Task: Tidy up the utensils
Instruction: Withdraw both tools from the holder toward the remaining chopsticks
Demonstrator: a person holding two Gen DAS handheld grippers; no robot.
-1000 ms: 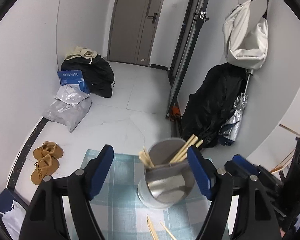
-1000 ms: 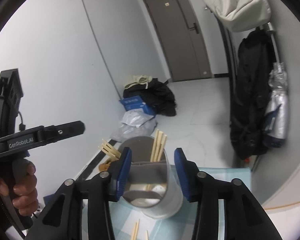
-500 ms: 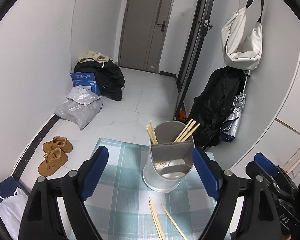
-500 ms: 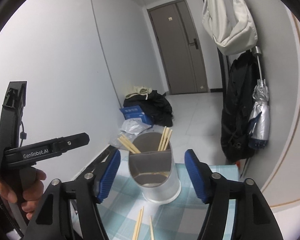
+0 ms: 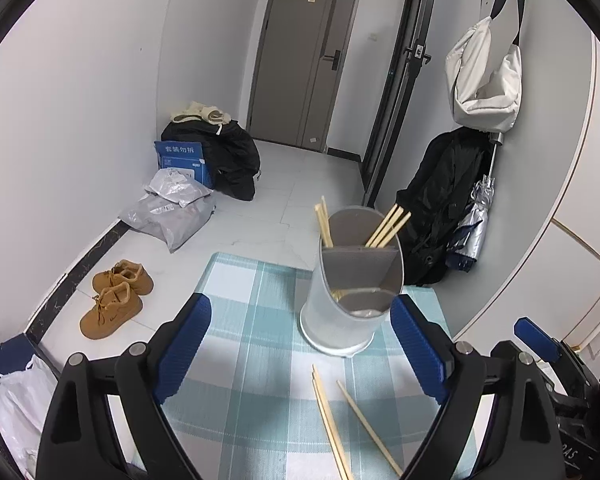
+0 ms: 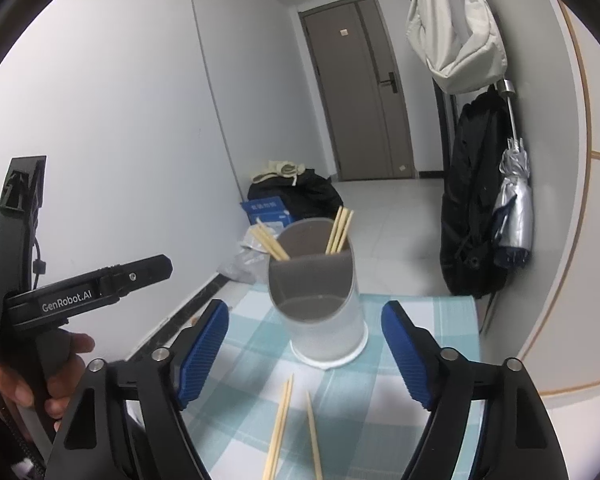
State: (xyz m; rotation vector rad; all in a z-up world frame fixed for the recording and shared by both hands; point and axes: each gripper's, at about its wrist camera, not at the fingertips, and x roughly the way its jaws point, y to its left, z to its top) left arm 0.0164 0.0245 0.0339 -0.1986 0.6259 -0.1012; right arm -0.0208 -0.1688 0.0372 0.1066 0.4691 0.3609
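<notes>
A white and grey utensil holder [image 5: 350, 280] stands upright on the teal checked tablecloth [image 5: 256, 344]; it also shows in the right wrist view [image 6: 320, 300]. Several wooden chopsticks [image 5: 386, 226] stand in its back compartment. Loose chopsticks [image 5: 332, 420] lie on the cloth in front of it, also seen in the right wrist view [image 6: 284, 420]. My left gripper [image 5: 300, 344] is open and empty, short of the holder. My right gripper [image 6: 304, 348] is open and empty, just before the holder. The left gripper's body [image 6: 80, 292] shows in the right wrist view.
The table's far edge drops to a tiled floor with brown shoes [image 5: 116, 296], grey parcels [image 5: 172, 208] and black bags [image 5: 228, 152]. A black coat and umbrella [image 5: 452, 208] hang by the wall on the right. A white bag [image 5: 484, 80] hangs above.
Both grippers have drawn back from the holder and opened wider. The holder now stands free on the cloth, and more of the loose chopsticks are in view.
</notes>
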